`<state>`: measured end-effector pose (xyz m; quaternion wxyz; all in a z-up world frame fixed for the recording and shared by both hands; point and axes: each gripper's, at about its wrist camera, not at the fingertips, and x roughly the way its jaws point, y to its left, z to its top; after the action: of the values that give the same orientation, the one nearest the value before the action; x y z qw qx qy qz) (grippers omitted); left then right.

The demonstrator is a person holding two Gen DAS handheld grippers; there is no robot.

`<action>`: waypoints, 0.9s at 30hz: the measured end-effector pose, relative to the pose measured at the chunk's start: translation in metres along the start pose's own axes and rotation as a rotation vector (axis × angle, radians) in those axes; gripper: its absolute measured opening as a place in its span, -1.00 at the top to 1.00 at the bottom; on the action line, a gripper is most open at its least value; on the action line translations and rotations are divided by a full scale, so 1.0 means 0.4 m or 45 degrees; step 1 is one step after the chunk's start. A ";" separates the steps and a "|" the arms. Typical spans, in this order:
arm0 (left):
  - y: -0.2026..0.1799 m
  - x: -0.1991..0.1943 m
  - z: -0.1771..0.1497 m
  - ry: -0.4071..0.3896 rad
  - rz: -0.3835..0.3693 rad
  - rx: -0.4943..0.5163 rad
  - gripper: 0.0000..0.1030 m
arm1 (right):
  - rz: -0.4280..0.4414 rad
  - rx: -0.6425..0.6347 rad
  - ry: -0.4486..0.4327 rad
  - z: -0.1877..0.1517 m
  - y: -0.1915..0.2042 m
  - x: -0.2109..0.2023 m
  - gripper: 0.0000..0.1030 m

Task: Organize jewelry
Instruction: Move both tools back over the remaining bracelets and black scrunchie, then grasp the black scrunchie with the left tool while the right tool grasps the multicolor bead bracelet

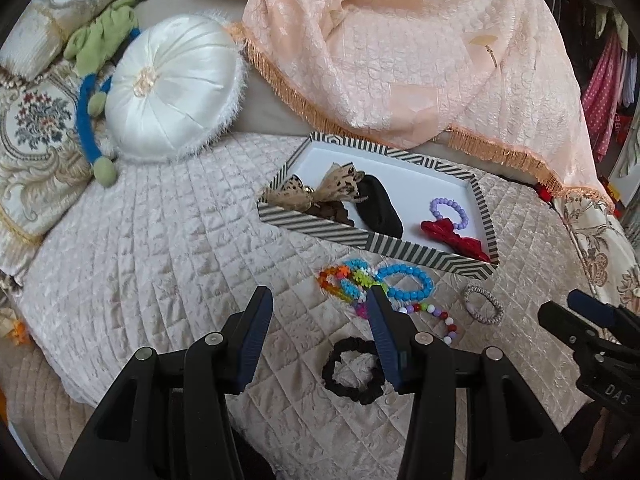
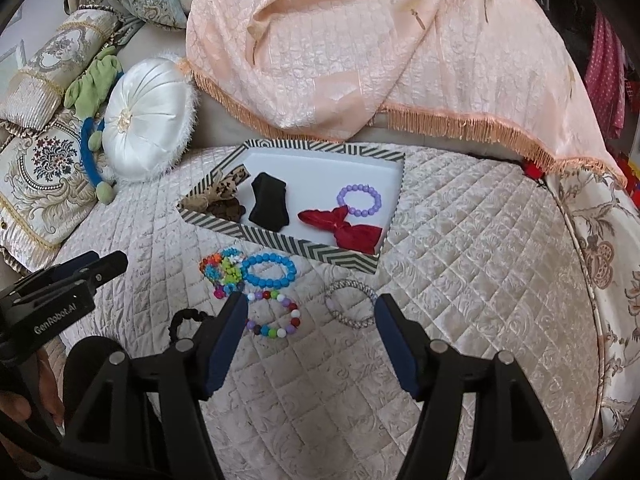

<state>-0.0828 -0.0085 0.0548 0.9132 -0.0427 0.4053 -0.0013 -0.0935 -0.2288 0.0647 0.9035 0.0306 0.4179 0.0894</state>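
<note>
Quilted bedspread (image 2: 480,260) right of striped tray (image 2: 340,258) lies open. Near side crowded: blue bead bracelet (image 2: 270,270), multicolour bead bracelet (image 2: 276,314), silver bracelet (image 2: 352,304), black scrunchie (image 1: 352,376). Peach fringed throw (image 2: 360,60) blocks behind.

A quilted bed (image 2: 460,240) carries a striped tray (image 2: 280,242) at centre. At the tray's 6 o'clock lie bead bracelets (image 2: 270,270), a silver bracelet (image 2: 352,304) and a black scrunchie (image 1: 352,376). A round cushion (image 2: 146,120) sits at 10 o'clock.

Black scrunchie (image 2: 188,322) half behind right gripper (image 2: 310,312); spotted bow (image 2: 224,186) behind box wall (image 2: 280,240).
</note>
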 end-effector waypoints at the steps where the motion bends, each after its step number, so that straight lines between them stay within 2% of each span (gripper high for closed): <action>1: 0.003 0.006 -0.004 0.013 -0.014 -0.004 0.43 | 0.000 0.001 0.006 -0.002 -0.002 0.006 -0.34; 8: 0.012 0.083 -0.039 0.176 -0.129 -0.032 0.44 | 0.051 0.009 0.062 -0.014 -0.018 0.084 -0.34; 13: 0.012 0.152 -0.069 0.295 -0.164 -0.039 0.43 | 0.073 0.016 0.110 -0.029 -0.024 0.137 -0.34; 19: 0.012 0.212 -0.096 0.374 -0.129 -0.038 0.43 | 0.111 -0.057 0.161 -0.035 -0.001 0.208 -0.30; 26: 0.006 0.251 -0.110 0.413 -0.112 -0.022 0.43 | 0.115 -0.132 0.257 -0.038 0.034 0.310 0.05; 27: 0.002 0.252 -0.112 0.410 -0.103 -0.007 0.43 | 0.114 -0.150 0.268 -0.040 0.040 0.322 0.15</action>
<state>-0.0483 -0.0150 -0.0496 0.8356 -0.0608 0.5443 -0.0438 -0.0261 -0.1893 -0.0401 0.8501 -0.0136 0.5026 0.1569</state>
